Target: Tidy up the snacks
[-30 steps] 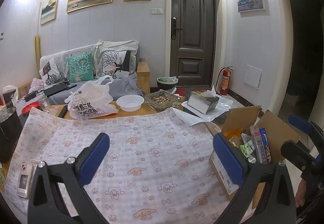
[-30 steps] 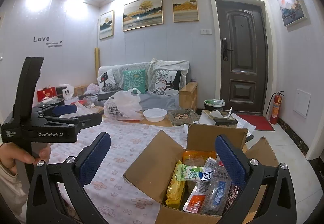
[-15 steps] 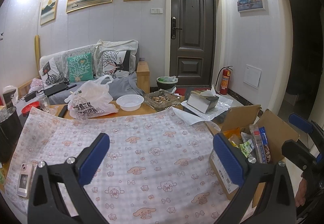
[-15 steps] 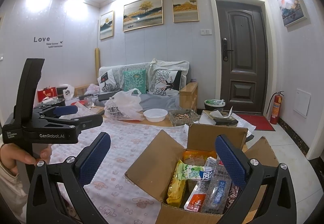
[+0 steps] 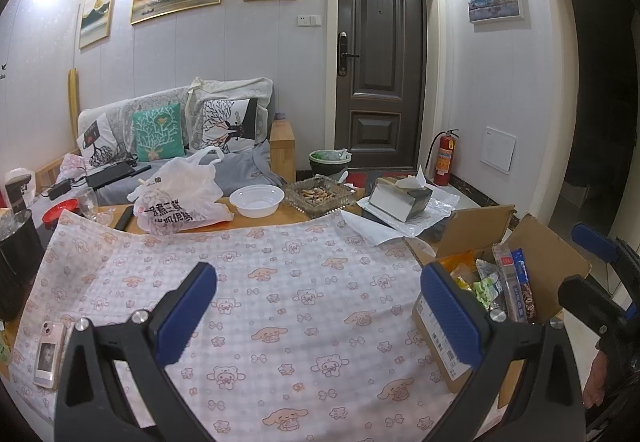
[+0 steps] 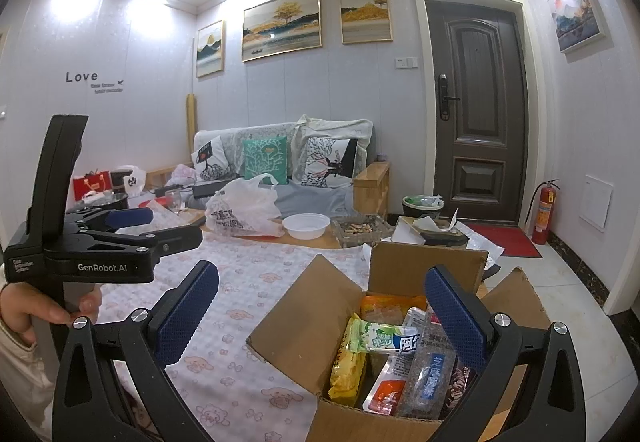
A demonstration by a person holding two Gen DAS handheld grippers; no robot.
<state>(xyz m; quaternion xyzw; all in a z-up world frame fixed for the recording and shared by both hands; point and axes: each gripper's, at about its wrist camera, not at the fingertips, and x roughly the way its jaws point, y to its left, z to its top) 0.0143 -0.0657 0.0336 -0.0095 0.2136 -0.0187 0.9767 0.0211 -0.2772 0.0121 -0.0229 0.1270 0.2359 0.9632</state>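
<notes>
An open cardboard box [image 6: 304, 326] stands at the table's right end, packed with snack packets: a green-and-white pack [image 6: 380, 336], a yellow pack [image 6: 347, 376], an orange pack [image 6: 390, 304] and a clear blue-labelled pack [image 6: 430, 374]. My right gripper [image 6: 320, 312] hovers open above the box, holding nothing. In the left wrist view the same box [image 5: 536, 262] is at the right. My left gripper [image 5: 318, 306] stands open over the patterned tablecloth [image 5: 280, 282], empty. The left gripper [image 6: 152, 226] also shows in the right wrist view, held by a hand [image 6: 36, 308].
A phone [image 5: 48, 354] lies at the cloth's left edge. Behind it sit a white plastic bag [image 5: 180, 198], a white bowl [image 5: 256, 200], a glass ashtray [image 5: 320, 196] and a tissue box [image 5: 400, 198]. A black pot [image 5: 16, 254] stands at the left. A sofa lies beyond.
</notes>
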